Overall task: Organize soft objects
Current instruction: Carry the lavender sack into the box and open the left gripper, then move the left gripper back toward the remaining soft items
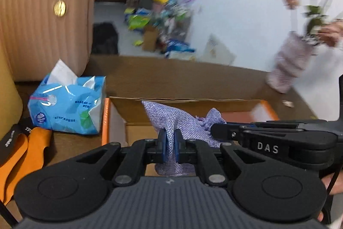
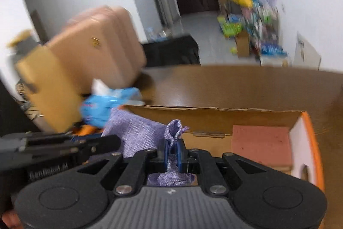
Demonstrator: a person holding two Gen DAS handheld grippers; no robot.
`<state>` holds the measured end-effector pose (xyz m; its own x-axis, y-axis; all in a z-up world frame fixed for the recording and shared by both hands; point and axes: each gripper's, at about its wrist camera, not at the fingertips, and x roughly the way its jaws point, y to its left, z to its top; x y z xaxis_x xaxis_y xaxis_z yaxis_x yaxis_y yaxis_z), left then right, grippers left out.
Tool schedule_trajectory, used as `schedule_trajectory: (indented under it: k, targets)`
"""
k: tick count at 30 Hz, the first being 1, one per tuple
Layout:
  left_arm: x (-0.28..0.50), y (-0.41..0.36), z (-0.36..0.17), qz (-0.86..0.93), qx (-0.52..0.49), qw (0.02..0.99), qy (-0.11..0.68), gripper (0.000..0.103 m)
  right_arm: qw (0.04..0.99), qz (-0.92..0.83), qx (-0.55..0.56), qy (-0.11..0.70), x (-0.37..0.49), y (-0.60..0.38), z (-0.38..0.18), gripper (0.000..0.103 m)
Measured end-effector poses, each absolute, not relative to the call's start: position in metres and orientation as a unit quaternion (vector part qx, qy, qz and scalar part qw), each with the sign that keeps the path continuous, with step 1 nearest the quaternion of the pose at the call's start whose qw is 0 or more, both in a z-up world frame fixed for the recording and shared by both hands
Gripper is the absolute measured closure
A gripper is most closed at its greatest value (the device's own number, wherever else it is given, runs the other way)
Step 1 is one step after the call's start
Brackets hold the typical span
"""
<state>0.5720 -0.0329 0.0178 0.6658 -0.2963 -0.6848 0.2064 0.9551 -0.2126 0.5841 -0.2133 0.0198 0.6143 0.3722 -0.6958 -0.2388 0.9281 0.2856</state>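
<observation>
The open cardboard box (image 1: 120, 119) gapes below; a tissue pack (image 1: 68, 104) crowds its left side, seemingly touching.
</observation>
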Motion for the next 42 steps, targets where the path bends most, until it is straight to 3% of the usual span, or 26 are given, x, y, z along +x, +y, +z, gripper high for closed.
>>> schedule_trajectory:
  k: [4, 8, 11, 15, 19, 21, 26, 28, 42]
  targets:
    - [0.599, -0.036, -0.005, -0.110, -0.019, 0.912, 0.395, 0.091, 0.883, 0.165, 0.073, 0.434, 0.622, -0.199, -0.010, 0.093]
    - [0.600, -0.027, -0.005, -0.105, -0.014, 0.919, 0.379, 0.067, 0.880, 0.160, 0.077, 0.441, 0.632, -0.200, -0.022, 0.086]
    - [0.592, -0.026, 0.005, -0.109, 0.000, 0.924, 0.365, 0.064, 0.886, 0.153, 0.086, 0.429, 0.630, -0.210, -0.015, 0.079]
    - [0.573, -0.024, 0.031, -0.099, 0.007, 0.930, 0.353, 0.063, 0.898, 0.141, 0.083, 0.409, 0.608, -0.230, 0.016, 0.076]
    - [0.539, -0.016, 0.067, -0.085, 0.024, 0.943, 0.321, 0.056, 0.917, 0.119, 0.066, 0.376, 0.570, -0.263, 0.059, 0.059]
    - [0.521, -0.013, 0.083, -0.076, 0.032, 0.949, 0.306, 0.054, 0.926, 0.105, 0.057, 0.358, 0.547, -0.280, 0.078, 0.055]
    - [0.468, -0.006, 0.118, -0.052, 0.041, 0.962, 0.264, 0.036, 0.947, 0.075, 0.044, 0.310, 0.484, -0.315, 0.113, 0.040]
    - [0.450, -0.008, 0.127, -0.052, 0.045, 0.965, 0.255, 0.035, 0.951, 0.073, 0.048, 0.296, 0.461, -0.325, 0.122, 0.034]
    - [0.337, -0.012, 0.152, -0.058, 0.048, 0.976, 0.204, 0.026, 0.973, 0.076, 0.037, 0.216, 0.336, -0.328, 0.149, 0.026]
